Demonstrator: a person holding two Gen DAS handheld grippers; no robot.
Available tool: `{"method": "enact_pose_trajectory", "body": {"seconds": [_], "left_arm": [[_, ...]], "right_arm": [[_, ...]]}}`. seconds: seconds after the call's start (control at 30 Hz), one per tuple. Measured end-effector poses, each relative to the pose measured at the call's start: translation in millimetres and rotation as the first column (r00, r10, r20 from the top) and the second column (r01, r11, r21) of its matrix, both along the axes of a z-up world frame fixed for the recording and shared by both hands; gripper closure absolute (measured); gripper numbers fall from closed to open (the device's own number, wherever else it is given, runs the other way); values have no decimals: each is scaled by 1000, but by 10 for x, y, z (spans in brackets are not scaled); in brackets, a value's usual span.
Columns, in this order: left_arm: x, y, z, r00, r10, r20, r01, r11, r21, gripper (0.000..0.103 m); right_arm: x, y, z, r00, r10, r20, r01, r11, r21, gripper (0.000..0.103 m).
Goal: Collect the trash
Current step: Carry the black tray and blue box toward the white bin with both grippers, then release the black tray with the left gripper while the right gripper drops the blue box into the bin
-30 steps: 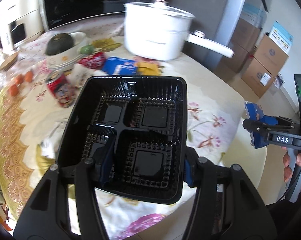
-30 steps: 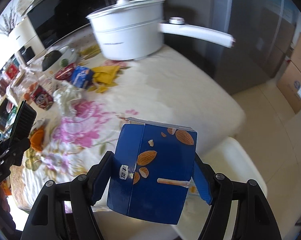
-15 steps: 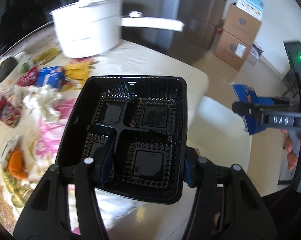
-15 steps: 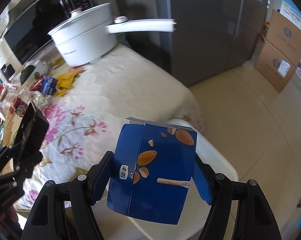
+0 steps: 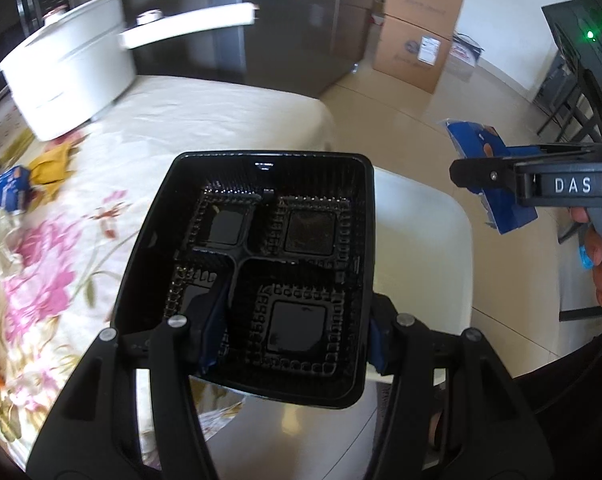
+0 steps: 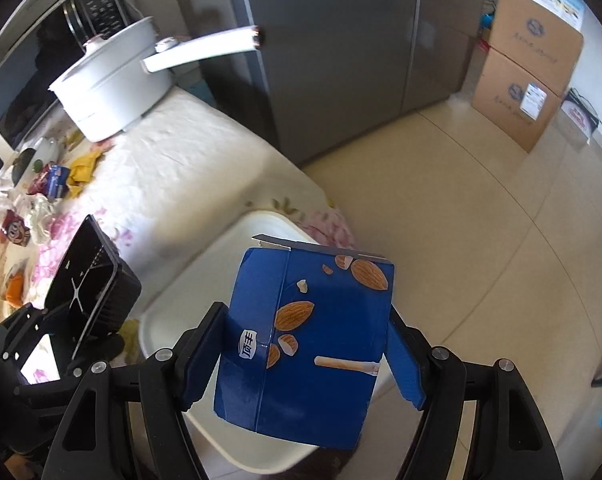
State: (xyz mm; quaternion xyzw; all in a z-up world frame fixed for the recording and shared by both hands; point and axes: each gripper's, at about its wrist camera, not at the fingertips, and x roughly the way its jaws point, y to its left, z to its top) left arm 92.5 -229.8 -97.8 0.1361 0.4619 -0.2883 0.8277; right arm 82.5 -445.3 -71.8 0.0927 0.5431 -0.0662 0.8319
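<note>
My left gripper (image 5: pixel 289 340) is shut on a black plastic four-compartment food tray (image 5: pixel 261 264), held above the table's edge and a white chair seat (image 5: pixel 421 240). My right gripper (image 6: pixel 301 360) is shut on a blue almond snack box (image 6: pixel 305 344), held over the same white chair seat (image 6: pixel 205 280). The right gripper and its box (image 5: pixel 497 208) show at the right of the left wrist view. The tray and left gripper (image 6: pixel 85 284) show at the left of the right wrist view.
A white pot with a long handle (image 5: pixel 69 72) stands on the floral tablecloth (image 5: pixel 141 120). Wrappers, a can and other trash (image 6: pixel 53 184) lie on the table's far left. A grey fridge (image 6: pixel 341 40) and stacked cardboard boxes (image 6: pixel 525 68) stand on the tiled floor.
Both grippers have swung right, away from the table's trash toward the chair and floor, each still holding its item. The pot and wrappers have slid to the left of both views.
</note>
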Motion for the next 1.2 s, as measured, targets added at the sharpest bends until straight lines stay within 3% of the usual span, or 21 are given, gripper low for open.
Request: {"method": "enact_pose_trajectory", "body": {"seconds": [0.17, 0.23, 0.3, 0.5, 0.87, 1.07, 1.2], "left_arm": [[-60, -200, -83, 998, -68, -21, 67, 998, -7, 43], [-58, -253, -131, 996, -81, -40, 81, 997, 14, 36], [-81, -268, -146, 998, -60, 1, 60, 996, 69, 16], [-88, -124, -72, 999, -43, 32, 40, 996, 85, 8], [-152, 19, 0, 995, -94, -15, 94, 995, -25, 2], [-150, -9, 13, 994, -106, -3, 106, 994, -20, 2], [-91, 88, 58, 999, -42, 12, 42, 999, -2, 2]], "right_arm": [[-98, -213, -64, 999, -33, -18, 33, 999, -1, 28], [-116, -280, -81, 999, -46, -24, 46, 999, 4, 28], [-130, -334, -99, 998, -55, -28, 56, 998, 13, 28], [-125, -320, -85, 998, -50, -26, 51, 998, 22, 28], [-65, -163, -101, 999, -25, -32, 26, 1000, 15, 28], [-66, -183, -116, 999, -33, -41, 33, 999, 10, 28], [-61, -172, -124, 998, -27, -49, 28, 1000, 10, 27]]}}
